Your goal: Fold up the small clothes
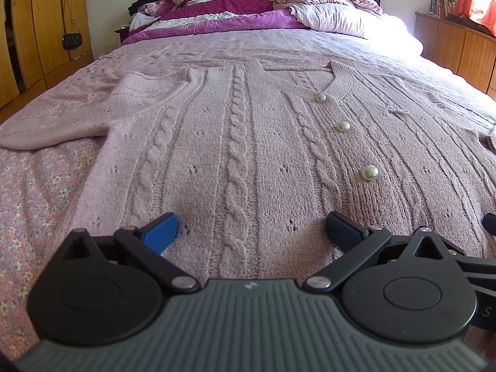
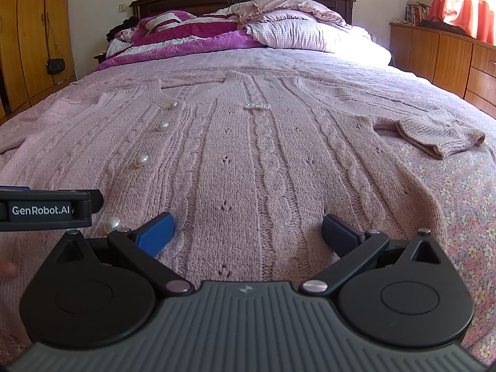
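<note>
A pink cable-knit cardigan with pearl buttons lies flat, front up, on the bed; it also shows in the right wrist view. Its left sleeve spreads to the left and its right sleeve is bent with the cuff turned inward. My left gripper is open over the hem on the cardigan's left half. My right gripper is open over the hem on its right half. The left gripper's side shows beside the right one. Neither holds anything.
The bed has a floral sheet and a pink cover, with pillows and a magenta quilt at the headboard. Wooden wardrobes stand at the left and a low cabinet at the right.
</note>
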A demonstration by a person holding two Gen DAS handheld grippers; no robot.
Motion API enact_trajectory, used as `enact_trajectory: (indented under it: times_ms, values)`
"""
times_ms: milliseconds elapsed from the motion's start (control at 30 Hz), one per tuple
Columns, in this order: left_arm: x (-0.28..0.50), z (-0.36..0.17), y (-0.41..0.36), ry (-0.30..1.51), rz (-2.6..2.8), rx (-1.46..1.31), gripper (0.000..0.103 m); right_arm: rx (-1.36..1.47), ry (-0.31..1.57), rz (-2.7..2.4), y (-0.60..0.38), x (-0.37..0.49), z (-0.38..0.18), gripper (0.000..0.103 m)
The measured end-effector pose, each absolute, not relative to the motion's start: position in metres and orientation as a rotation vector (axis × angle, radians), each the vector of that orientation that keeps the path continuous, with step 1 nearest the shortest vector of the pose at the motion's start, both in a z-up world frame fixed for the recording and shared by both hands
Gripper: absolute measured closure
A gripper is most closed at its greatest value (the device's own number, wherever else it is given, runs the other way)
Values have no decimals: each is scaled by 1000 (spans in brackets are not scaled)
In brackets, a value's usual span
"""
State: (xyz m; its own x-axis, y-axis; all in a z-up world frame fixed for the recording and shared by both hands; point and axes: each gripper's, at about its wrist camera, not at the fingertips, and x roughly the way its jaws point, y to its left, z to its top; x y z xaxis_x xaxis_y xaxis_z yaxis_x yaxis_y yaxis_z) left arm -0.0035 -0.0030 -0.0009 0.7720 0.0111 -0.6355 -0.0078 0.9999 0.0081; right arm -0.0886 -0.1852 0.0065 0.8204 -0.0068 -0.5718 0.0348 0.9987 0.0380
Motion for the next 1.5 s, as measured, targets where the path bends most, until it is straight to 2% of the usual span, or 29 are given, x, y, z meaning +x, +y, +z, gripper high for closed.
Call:
enact_trajectory:
  times_ms: [1033, 1333, 1500]
  values:
    - [0, 5, 3, 719, -15, -18, 0, 39, 643, 1, -190, -79, 10, 0]
    - [-9, 24, 9, 746, -25, -115, 0, 45, 731, 138, -202, -67, 26, 0]
    - [-8, 32, 11, 750, -39, -95, 0, 53, 702, 147, -219, -67, 39, 0]
